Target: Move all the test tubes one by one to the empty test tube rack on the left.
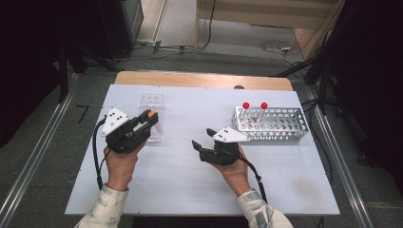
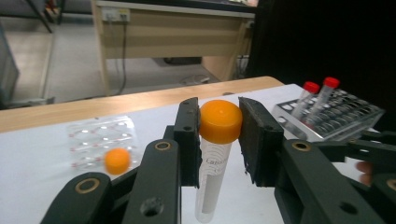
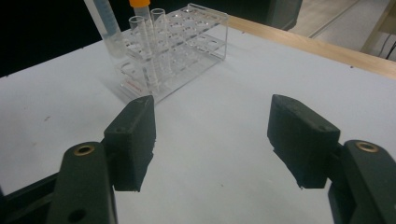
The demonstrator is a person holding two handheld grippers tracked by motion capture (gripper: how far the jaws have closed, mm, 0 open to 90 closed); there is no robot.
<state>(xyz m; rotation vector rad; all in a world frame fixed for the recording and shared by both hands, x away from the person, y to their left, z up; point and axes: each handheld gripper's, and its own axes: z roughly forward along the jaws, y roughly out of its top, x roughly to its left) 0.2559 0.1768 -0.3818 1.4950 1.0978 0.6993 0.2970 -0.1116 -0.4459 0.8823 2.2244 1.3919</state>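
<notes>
White table (image 1: 180, 190), grey floor beyond. Left gripper (image 2: 219, 135) pinches orange-capped tube (image 2: 212, 182), label illegible; right gripper (image 3: 212, 140) jaws spread.

Grey floor (image 1: 180, 28), wooden desk (image 2: 177, 32)

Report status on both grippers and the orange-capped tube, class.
Left gripper shut on orange-capped tube, held upright. Right gripper open, holding nothing, above the table. Nothing in the way.
</notes>
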